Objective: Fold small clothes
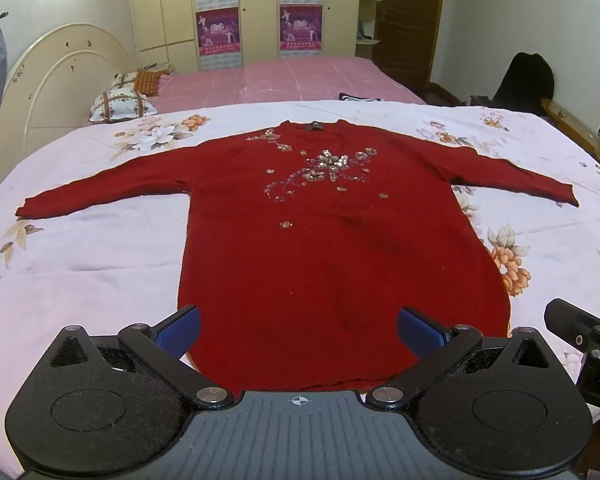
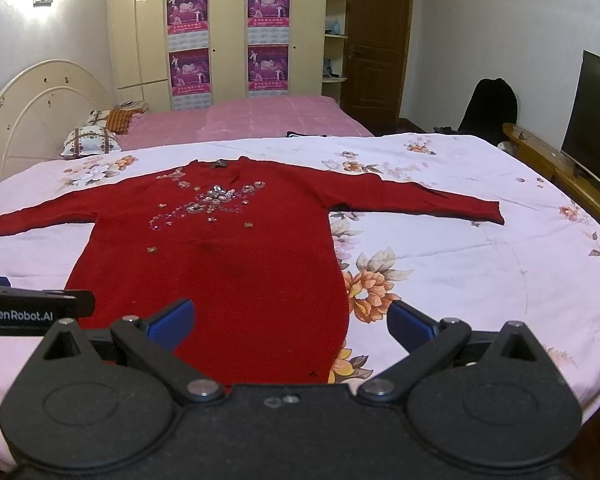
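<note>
Both tools, left tool (image 1: 298, 330) and right tool (image 2: 290, 322), hang spread and empty just short of the red sweater's (image 1: 320, 248) hem; it looks soft and limp, so I'd pinch the sleeve cuff (image 1: 30, 208).

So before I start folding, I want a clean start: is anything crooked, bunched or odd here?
Nothing stands out. The red sweater lies flat and face up on the floral sheet, both sleeves spread out to the sides. Both hand-held grippers are open near its hem, touching nothing.
</note>
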Action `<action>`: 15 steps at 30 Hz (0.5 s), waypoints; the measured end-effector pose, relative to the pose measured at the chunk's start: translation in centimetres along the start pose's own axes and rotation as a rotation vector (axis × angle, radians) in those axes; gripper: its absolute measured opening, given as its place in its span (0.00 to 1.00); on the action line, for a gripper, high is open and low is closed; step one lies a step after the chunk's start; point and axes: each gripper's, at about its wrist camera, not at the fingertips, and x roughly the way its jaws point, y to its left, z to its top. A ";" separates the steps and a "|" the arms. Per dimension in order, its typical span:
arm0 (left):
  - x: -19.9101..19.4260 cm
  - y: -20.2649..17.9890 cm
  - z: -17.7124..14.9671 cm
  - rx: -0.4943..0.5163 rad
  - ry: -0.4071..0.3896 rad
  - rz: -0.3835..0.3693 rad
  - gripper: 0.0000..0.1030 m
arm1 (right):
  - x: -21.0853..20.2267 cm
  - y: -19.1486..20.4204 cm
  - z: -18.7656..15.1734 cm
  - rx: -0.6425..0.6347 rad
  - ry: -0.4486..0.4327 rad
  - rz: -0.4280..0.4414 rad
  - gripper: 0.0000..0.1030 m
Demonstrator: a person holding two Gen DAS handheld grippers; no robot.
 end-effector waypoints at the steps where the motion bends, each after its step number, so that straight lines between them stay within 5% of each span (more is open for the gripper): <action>1: 0.1 0.0 0.1 0.000 0.002 -0.001 1.00 | 0.1 0.0 0.0 0.000 0.001 -0.002 0.99; 15: 2.9 -0.3 1.7 -0.012 0.023 0.019 1.00 | 2.3 -0.6 0.6 0.001 0.022 -0.014 0.99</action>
